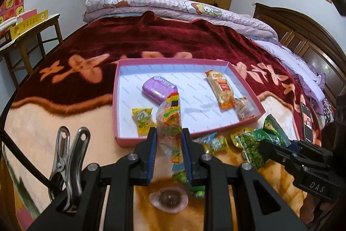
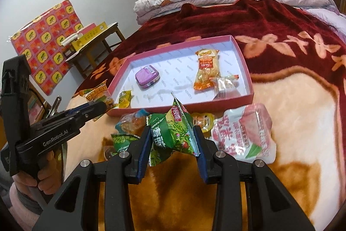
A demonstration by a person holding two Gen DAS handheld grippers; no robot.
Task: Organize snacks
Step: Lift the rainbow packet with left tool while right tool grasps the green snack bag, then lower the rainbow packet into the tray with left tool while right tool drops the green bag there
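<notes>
Snacks: left tool (image 1: 168, 138) pinches a gummy packet (image 1: 169, 120), right tool (image 2: 172, 134) a green bag (image 2: 173, 133); either could slip short of the tray (image 1: 121, 88) at 12 o'clock.

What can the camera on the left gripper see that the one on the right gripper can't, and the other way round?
Only the left view shows the clear jelly cup on the blanket, a phone at the right edge and the metal clip. Only the right view shows the big pink-and-white pouch and the hand holding the left gripper. Both show the pink tray with the purple tin and the orange packet inside.
</notes>
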